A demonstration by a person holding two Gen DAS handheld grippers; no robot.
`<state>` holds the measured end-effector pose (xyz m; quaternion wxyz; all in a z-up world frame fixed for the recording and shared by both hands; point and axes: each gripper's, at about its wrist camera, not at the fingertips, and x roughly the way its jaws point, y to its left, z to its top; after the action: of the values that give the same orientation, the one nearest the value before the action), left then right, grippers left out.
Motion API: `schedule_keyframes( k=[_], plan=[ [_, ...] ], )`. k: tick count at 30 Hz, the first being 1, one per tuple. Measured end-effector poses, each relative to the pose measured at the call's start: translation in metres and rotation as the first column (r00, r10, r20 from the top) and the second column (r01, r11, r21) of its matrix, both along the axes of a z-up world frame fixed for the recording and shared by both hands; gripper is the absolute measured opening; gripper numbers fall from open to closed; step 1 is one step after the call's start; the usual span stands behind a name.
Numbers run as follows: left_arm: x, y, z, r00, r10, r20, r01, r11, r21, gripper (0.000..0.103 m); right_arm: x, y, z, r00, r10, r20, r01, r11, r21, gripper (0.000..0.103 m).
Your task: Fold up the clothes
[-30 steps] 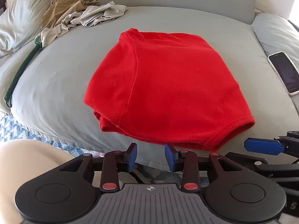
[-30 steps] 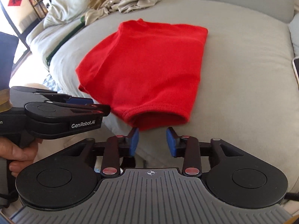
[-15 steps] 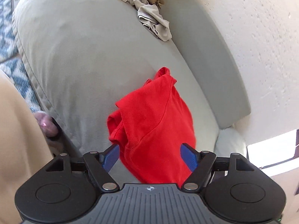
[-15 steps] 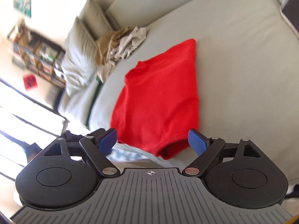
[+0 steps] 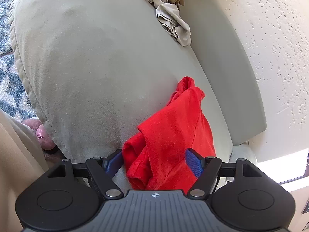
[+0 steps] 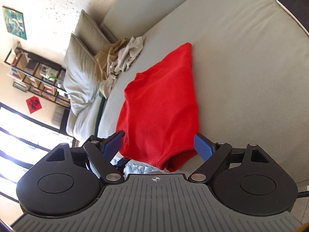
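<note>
Left gripper (image 5: 153, 162) fingers gaping wide, empty, straddling red shirt (image 6: 160, 116) hem, right gripper (image 6: 159, 147) likewise, bare sofa cushion (image 6: 241, 67) lying open alongside

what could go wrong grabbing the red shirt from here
Both grippers, left and right, are open around the near edge of the red shirt, which is already folded in layers. Closing may pinch only the top layer or bunch it, undoing the fold. The edge overhangs the couch front, so it might slip off.

Folded shirt (image 6: 160, 104) on sofa seat (image 6: 241, 67), clothes pile (image 6: 119, 60) behind it beside pillows (image 6: 81, 73), phone (image 6: 295, 5) at far corner.
</note>
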<state>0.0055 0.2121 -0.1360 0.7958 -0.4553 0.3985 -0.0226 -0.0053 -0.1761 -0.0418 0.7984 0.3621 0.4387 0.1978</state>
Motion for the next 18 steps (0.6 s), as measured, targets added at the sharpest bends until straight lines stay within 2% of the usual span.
schedule_keyframes(
  k=[3,7,10,15,16,18],
  plan=[
    [0.002,-0.001,0.001,0.999,-0.041,-0.004,0.041,0.999,0.009,0.069,0.002,-0.002,-0.002,1.000,-0.001,0.008,0.001,1.000,0.006,0.086],
    [0.000,-0.003,0.002,0.996,-0.089,0.021,0.091,0.991,-0.096,0.062,0.011,-0.009,-0.009,1.000,0.004,0.022,-0.004,1.000,0.007,0.085],
    [0.000,-0.007,0.011,0.988,-0.137,0.064,0.144,0.983,-0.116,0.061,0.025,-0.022,-0.019,1.000,-0.008,-0.001,0.008,1.000,0.020,0.080],
    [0.013,-0.012,0.010,0.986,-0.165,0.003,0.165,0.986,-0.033,0.060,0.057,-0.044,-0.046,0.995,-0.013,-0.097,0.026,0.990,0.141,0.075],
    [0.016,-0.013,0.010,0.985,-0.170,-0.009,0.170,0.985,-0.017,0.060,0.064,-0.045,-0.052,0.994,-0.007,-0.113,0.024,0.989,0.147,0.072],
    [0.021,-0.015,0.009,0.983,-0.179,-0.034,0.180,0.984,0.016,0.060,0.081,-0.044,-0.063,0.991,0.012,-0.132,0.009,0.987,0.157,0.059]
  ],
)
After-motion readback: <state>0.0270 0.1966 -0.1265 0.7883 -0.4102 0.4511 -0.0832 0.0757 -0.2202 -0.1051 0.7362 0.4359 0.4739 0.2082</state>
